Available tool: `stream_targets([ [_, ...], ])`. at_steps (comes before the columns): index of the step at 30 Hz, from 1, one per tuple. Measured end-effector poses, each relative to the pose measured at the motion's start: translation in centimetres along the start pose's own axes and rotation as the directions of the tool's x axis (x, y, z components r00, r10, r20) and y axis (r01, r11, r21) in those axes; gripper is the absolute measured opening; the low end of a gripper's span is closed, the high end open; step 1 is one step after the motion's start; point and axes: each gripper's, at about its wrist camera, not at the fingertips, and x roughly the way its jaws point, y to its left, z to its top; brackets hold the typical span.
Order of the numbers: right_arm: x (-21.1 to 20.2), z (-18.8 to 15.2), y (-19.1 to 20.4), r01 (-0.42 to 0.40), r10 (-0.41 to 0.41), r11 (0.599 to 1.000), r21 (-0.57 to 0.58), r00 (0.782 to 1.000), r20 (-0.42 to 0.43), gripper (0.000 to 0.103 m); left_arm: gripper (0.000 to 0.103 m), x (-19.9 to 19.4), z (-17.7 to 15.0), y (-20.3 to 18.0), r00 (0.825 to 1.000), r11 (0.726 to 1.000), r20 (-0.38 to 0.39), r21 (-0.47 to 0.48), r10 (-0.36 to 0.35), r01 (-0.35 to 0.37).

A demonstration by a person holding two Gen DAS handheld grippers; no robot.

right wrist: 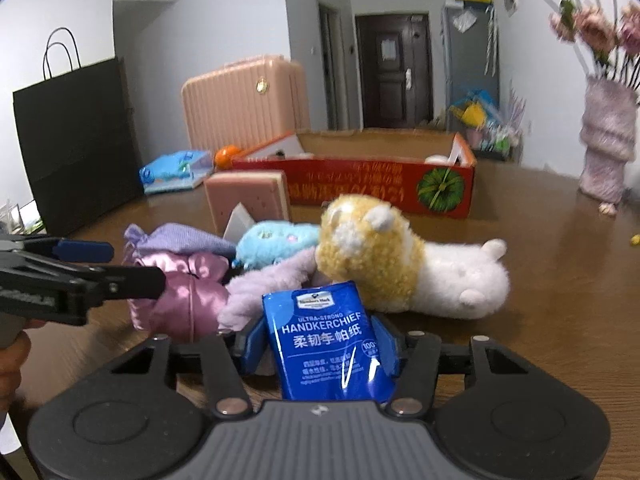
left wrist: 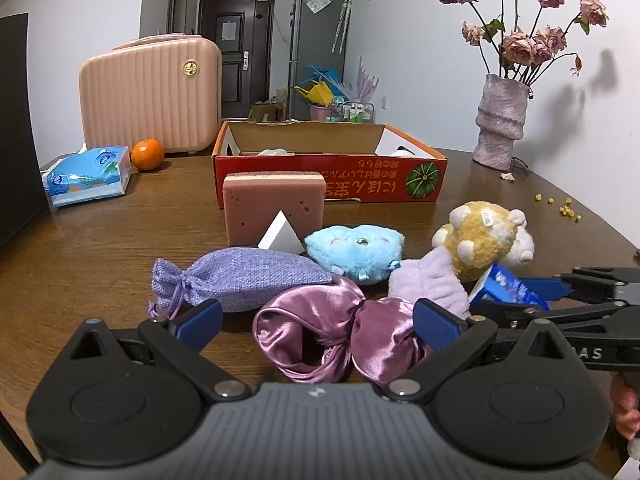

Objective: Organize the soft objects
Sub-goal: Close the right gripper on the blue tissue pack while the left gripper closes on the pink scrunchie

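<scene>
Blue handkerchief pack (right wrist: 332, 344) clamped between right fingers (right wrist: 256, 344) (left fingers (left wrist: 200, 322) wide).

We're in someone's home, an apartment living space by the look of it. Straight ahead of the tongs, past the wooden table (left wrist: 100, 240), a dark front door (left wrist: 236, 52) closes off a short hallway, with a grey fridge (left wrist: 316, 48) just to its right. Off to the left, a pink suitcase (left wrist: 150, 92) sits on the table behind an orange (left wrist: 147, 154) and a tissue pack (left wrist: 88, 176). To the right, dried roses (left wrist: 532, 36) stand in a vase (left wrist: 500, 124).
</scene>
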Motion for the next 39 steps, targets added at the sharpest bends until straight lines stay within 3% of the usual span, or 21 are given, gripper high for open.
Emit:
stream_targets([
  [5,-2.1,0.1,0.0,0.077,-0.077,0.997,-0.004,0.995,0.068,0.054,0.103,0.3,0.4,-0.1,0.999,0.999,-0.024,0.004,-0.047,0.047],
  [10,-2.8,0.0,-0.7,0.11,-0.112,0.994,0.023,0.99,0.08,0.054,0.103,1.2,0.8,-0.6,0.993,0.995,-0.079,0.022,-0.093,0.095],
  [20,-2.3,-0.5,-1.0,0.112,-0.114,0.993,0.04,0.991,0.064,0.054,0.103,3.5,1.0,-1.7,0.992,0.994,-0.12,0.098,-0.043,0.055],
  [26,-1.8,-0.5,-0.9,0.11,-0.112,0.993,0.043,0.992,0.054,0.054,0.103,5.2,0.9,-1.0,0.986,0.996,-0.158,0.064,-0.052,0.063],
  [35,-1.5,-0.5,-0.9,0.108,-0.11,0.993,0.047,0.993,0.049,0.054,0.103,6.1,0.5,0.3,0.985,0.997,-0.153,-0.012,-0.082,0.082],
  [39,-1.5,-0.6,-0.9,0.105,-0.108,0.993,0.048,0.993,0.049,0.054,0.091,5.8,0.3,0.4,0.985,0.994,-0.138,-0.012,-0.107,0.107],
])
